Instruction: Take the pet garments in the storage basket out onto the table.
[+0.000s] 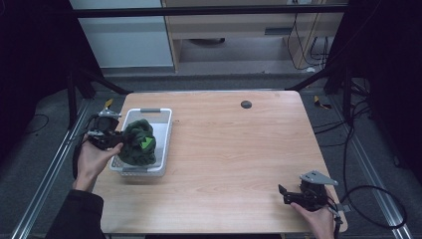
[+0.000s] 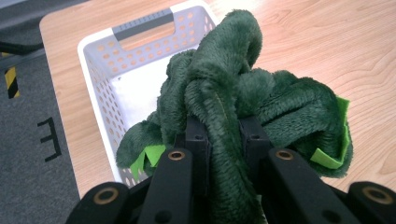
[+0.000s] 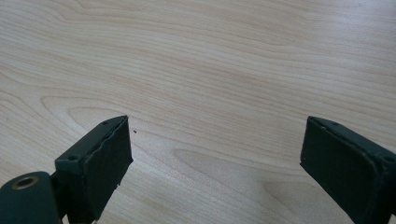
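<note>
A dark green plush cloth with bright green patches hangs bunched over a white perforated basket at the table's left side. My left gripper is shut on the plush cloth, its jaws pinching a thick fold above the basket. At the front right corner of the table, my right gripper is held low in a hand. In the right gripper view the right gripper stands open over bare wood, with nothing between its jaws.
A small dark round disc lies near the table's far edge. Metal rails run along both sides of the table, and cables trail on the floor at the right. The wooden top between basket and right gripper is bare.
</note>
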### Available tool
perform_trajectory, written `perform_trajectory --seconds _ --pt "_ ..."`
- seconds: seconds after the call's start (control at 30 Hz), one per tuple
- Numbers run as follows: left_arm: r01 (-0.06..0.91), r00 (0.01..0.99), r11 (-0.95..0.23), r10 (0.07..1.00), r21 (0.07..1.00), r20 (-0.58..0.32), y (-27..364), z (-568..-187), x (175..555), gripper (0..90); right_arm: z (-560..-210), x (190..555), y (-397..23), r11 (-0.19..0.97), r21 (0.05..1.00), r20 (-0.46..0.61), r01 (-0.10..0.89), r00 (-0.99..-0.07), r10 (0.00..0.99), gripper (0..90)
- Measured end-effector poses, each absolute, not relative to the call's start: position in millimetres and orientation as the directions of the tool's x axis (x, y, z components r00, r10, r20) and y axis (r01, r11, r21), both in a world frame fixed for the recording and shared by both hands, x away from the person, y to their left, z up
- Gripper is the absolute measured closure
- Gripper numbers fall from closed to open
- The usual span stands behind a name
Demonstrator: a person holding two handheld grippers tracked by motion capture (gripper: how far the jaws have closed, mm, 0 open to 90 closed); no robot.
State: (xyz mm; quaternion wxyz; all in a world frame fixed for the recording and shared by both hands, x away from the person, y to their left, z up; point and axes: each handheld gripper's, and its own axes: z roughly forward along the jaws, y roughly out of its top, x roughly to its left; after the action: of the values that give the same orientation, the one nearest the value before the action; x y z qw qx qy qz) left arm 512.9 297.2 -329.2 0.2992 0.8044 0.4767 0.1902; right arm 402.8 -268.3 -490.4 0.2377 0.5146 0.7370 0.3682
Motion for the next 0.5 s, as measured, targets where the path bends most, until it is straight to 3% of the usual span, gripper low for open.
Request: perform_trajectory --seconds 0.5 --pt "0.636 0.5 -0.386 0.866 0.668 0.024 292 -312 507 77.7 -490 403 -268 0.2 0.788 0.029 0.583 -0.359 0.933 8.8"
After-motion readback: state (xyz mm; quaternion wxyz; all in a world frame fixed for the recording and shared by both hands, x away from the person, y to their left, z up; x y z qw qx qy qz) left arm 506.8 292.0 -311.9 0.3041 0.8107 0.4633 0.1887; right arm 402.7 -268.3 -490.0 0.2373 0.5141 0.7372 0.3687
